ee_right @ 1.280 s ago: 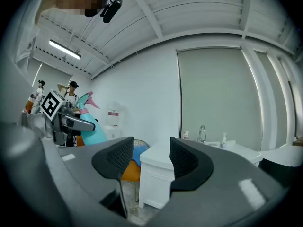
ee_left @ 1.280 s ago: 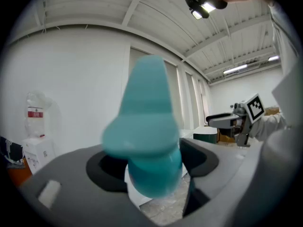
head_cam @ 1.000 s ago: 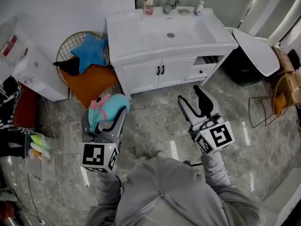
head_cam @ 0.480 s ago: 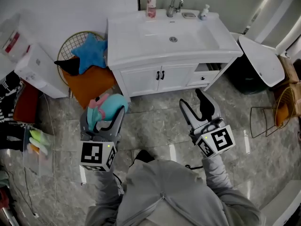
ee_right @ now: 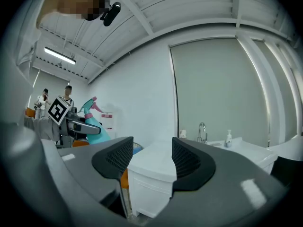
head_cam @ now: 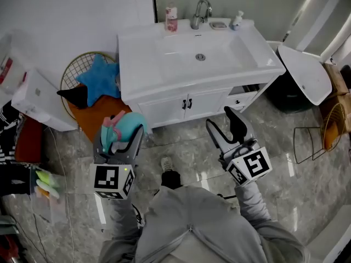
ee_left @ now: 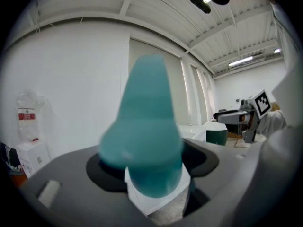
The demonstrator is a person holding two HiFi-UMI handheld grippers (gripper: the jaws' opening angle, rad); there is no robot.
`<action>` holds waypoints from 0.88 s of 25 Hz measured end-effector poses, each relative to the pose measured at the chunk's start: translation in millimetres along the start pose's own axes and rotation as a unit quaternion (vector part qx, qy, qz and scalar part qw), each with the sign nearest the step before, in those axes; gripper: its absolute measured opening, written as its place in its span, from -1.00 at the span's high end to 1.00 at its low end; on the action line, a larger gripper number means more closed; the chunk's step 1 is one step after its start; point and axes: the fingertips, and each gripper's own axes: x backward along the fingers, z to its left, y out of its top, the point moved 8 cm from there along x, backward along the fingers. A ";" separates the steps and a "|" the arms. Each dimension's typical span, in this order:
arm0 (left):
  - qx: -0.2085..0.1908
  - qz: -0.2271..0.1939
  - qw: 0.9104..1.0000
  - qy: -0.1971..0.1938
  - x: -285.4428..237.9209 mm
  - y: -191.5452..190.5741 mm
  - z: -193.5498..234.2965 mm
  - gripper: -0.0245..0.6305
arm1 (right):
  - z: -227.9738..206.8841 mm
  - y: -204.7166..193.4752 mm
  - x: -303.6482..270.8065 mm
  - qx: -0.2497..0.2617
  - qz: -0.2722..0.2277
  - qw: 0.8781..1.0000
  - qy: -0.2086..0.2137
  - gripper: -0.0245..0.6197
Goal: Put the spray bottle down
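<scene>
A teal spray bottle (head_cam: 124, 129) with a pink trigger head is held upright in my left gripper (head_cam: 117, 140), whose jaws are shut on its body. In the left gripper view the bottle (ee_left: 144, 131) fills the middle, blurred and close, between the jaws. My right gripper (head_cam: 228, 126) is open and empty, held over the floor in front of the white vanity (head_cam: 186, 75). From the right gripper view the bottle (ee_right: 92, 122) shows at the left, in the left gripper.
The vanity top carries a tap (head_cam: 198, 10), a pink bottle (head_cam: 171, 17) and a soap dispenser (head_cam: 237, 19). A wire basket (head_cam: 82, 73) with a blue star cushion stands at the left, a white box (head_cam: 35, 95) beside it, a black bin (head_cam: 288, 89) at the right.
The view has shifted toward the vanity as the person steps forward; a foot now shows on the floor. Both grippers keep their pose, the bottle still held.
</scene>
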 end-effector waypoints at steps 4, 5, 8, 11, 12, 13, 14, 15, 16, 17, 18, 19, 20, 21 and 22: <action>-0.015 -0.005 1.000 -0.012 -55.2 8.5 41.5 -0.25 | -18.1 2.4 -56.7 -0.002 -0.006 1.000 -0.015 0.19; -0.020 -0.008 1.000 -0.017 -68.9 11.1 51.9 -0.25 | -21.9 3.2 -71.1 -0.003 -0.008 1.000 -0.019 0.19; -0.024 -0.011 0.999 -0.034 -108.7 16.3 81.2 -0.25 | -32.4 5.4 -113.1 -0.004 -0.010 0.999 -0.031 0.19; -0.023 -0.008 0.998 -0.050 -144.5 16.2 106.2 -0.25 | -41.1 6.0 -150.2 -0.004 -0.009 0.999 -0.041 0.19; -0.023 -0.007 0.998 -0.054 -155.8 15.6 113.5 -0.25 | -43.5 6.1 -160.9 -0.003 -0.009 0.999 -0.043 0.19; -0.022 -0.006 0.998 -0.059 -166.9 14.9 120.4 -0.25 | -45.8 6.1 -171.0 -0.003 -0.008 0.999 -0.045 0.19; -0.021 -0.005 0.998 -0.063 -177.6 14.0 126.9 -0.25 | -47.7 5.9 -180.5 -0.002 -0.006 0.999 -0.046 0.19; -0.019 -0.003 0.998 -0.067 -187.8 12.9 133.0 -0.25 | -49.3 5.3 -189.3 -0.002 -0.003 0.999 -0.047 0.19; -0.016 -0.002 0.997 -0.071 -197.4 11.7 138.7 -0.25 | -51.0 4.6 -197.4 -0.001 0.000 0.999 -0.048 0.19; -0.015 -0.001 0.997 -0.074 -206.7 10.9 144.1 -0.25 | -53.1 4.0 -205.2 0.000 0.003 0.999 -0.049 0.19; -0.014 0.000 0.997 -0.076 -215.9 10.5 149.4 -0.25 | -55.8 3.7 -212.8 0.001 0.006 0.999 -0.050 0.19; -0.015 0.001 0.997 -0.077 -224.7 10.4 154.4 -0.25 | -58.9 3.6 -220.4 0.002 0.008 0.999 -0.050 0.19; -0.015 0.001 0.997 -0.077 -233.0 10.5 159.0 -0.25 | -62.3 3.5 -227.6 0.003 0.009 0.999 -0.050 0.19; -0.015 0.001 0.997 -0.077 -240.8 10.6 163.1 -0.25 | -65.9 3.2 -234.7 0.005 0.011 0.999 -0.049 0.19; -0.014 0.002 0.997 -0.077 -248.3 10.6 166.8 -0.25 | -69.6 2.8 -241.7 0.005 0.012 0.999 -0.048 0.19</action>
